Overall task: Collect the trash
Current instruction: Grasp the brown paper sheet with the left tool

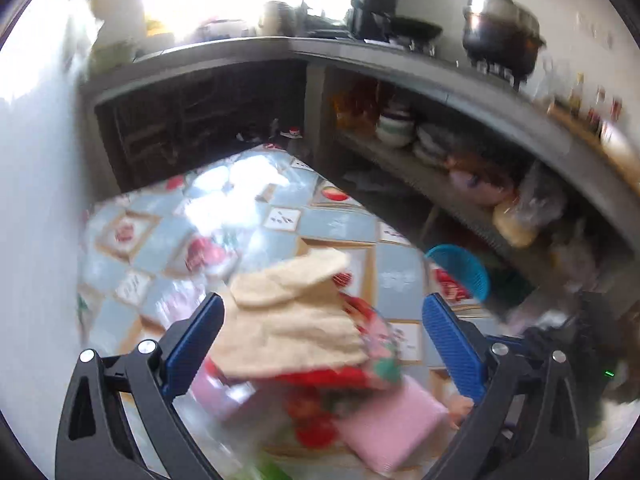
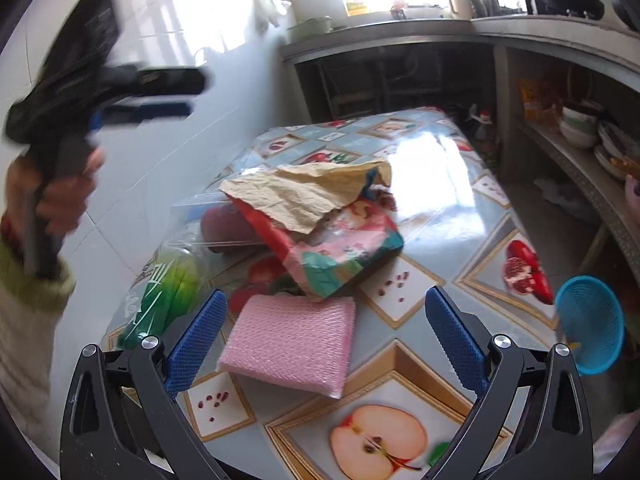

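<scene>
Trash pile (image 2: 316, 216) on table (image 2: 460, 184); both hand-held grippers empty, jaws apart.

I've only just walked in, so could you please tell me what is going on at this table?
A person holding tongs in each hand is collecting trash from a table with a fruit-print cover. Both tongs are open and hold nothing. The right tongs point at a pink bubble-wrap pad; the left tongs hover above a pile of crumpled brown paper on a colourful wrapper. A green packet and clear plastic lie beside them, and a blue basket sits off the table's right edge.
</scene>
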`<action>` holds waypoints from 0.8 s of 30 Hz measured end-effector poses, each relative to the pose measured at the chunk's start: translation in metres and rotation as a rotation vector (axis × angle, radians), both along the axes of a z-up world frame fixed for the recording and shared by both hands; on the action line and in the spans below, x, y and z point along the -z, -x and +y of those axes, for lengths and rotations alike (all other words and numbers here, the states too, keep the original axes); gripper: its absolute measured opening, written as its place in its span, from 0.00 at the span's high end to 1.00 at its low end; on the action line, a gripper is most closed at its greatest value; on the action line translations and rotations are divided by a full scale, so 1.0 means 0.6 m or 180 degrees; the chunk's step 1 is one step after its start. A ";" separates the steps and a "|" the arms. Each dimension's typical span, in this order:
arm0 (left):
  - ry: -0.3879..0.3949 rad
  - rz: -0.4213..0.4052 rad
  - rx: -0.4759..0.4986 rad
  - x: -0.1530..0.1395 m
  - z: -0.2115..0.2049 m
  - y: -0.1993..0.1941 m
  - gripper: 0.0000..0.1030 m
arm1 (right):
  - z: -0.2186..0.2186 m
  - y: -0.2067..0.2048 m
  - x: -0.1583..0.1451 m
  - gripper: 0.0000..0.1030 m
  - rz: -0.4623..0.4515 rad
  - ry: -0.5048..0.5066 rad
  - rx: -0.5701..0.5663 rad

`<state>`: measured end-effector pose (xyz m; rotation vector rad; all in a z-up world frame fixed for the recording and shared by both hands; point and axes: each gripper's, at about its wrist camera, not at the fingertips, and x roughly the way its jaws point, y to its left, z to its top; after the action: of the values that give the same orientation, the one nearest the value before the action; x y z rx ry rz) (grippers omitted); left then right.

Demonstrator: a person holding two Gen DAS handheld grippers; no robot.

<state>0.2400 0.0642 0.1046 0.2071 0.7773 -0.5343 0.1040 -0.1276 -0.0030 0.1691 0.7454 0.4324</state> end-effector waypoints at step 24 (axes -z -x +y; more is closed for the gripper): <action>-0.1255 0.0749 0.0796 0.215 -0.083 -0.190 0.58 | -0.033 -0.040 0.029 0.07 0.0194 -0.0071 0.0082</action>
<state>0.3540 0.0146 -0.0242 0.6204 1.0919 -0.6450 0.1278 -0.1472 -0.0204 0.2132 0.7976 0.4126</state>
